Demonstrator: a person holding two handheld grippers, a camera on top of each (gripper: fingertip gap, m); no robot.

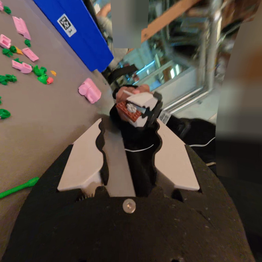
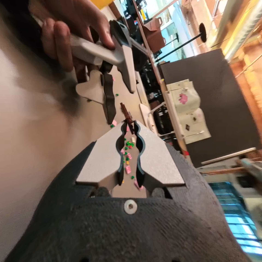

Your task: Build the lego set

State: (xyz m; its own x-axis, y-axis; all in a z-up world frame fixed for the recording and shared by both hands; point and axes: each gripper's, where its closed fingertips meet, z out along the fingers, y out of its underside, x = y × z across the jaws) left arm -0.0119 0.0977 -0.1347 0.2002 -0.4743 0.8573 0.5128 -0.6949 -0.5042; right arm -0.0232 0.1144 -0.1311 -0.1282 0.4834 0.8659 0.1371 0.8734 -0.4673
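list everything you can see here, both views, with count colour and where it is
brown plate: one, reddish brown, a grey round piece on it, held in the right tongs, off the table
pink pieces: several, pink, scattered on the table
green pieces: many, green, scattered among the pink ones
orange pieces: two small, orange, among the loose pieces
red piece: one, red, beside a green one
green stem: one, green, near table edge
box: one, blue, at the table's far side
table: one, grey-brown
left tongs: open, empty
right tongs: shut on the brown plate
hand: holding the left tongs
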